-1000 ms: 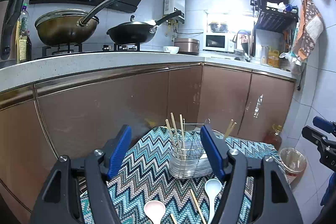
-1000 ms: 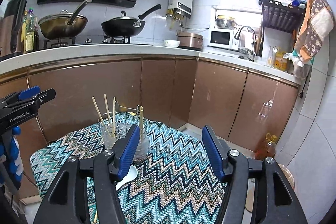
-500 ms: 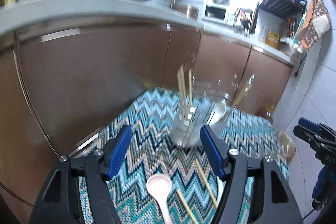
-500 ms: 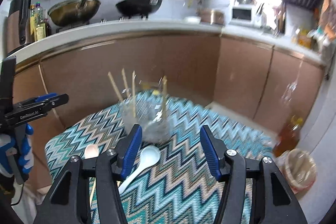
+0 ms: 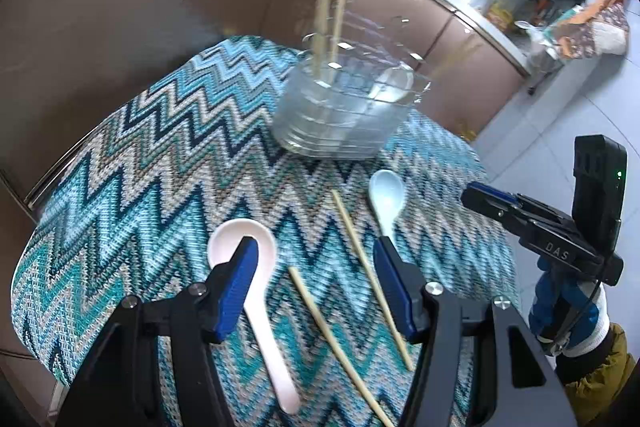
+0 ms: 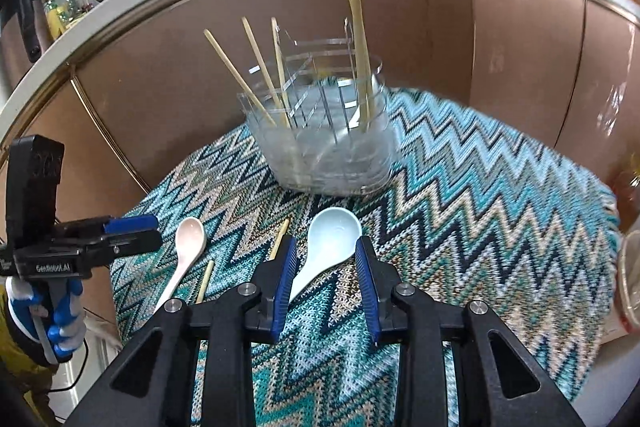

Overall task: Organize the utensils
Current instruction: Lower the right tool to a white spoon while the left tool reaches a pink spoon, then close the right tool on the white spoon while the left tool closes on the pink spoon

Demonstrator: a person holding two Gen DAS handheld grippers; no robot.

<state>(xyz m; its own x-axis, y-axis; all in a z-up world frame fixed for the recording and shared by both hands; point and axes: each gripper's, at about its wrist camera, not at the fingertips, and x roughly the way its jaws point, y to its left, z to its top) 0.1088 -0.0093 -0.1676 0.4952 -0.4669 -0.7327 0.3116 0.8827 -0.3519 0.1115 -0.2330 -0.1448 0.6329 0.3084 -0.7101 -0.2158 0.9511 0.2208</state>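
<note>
Left tongs [image 5: 312,259] wide apart, holding nothing, poised above the zigzag-patterned cloth [image 5: 152,163] on the worktop. Pink spoon [image 5: 256,287] lies partly behind the left finger; two loose chopsticks [image 5: 368,275] lie on the cloth between the fingers.

Right tongs [image 6: 325,261] parted, narrower than the left, nothing gripped. Pale blue spoon [image 6: 332,239] lies on the cloth, bowl toward the holder, handle running back between the two blue pads; whether the pads touch it I cannot tell.

Clear utensil holder [image 6: 324,147] stands upright farther back on the cloth, just beyond the blue spoon, with several chopsticks leaning inside. Its outline is motion-blurred in both views. Brown cabinet fronts [image 6: 520,39] behind.
</note>
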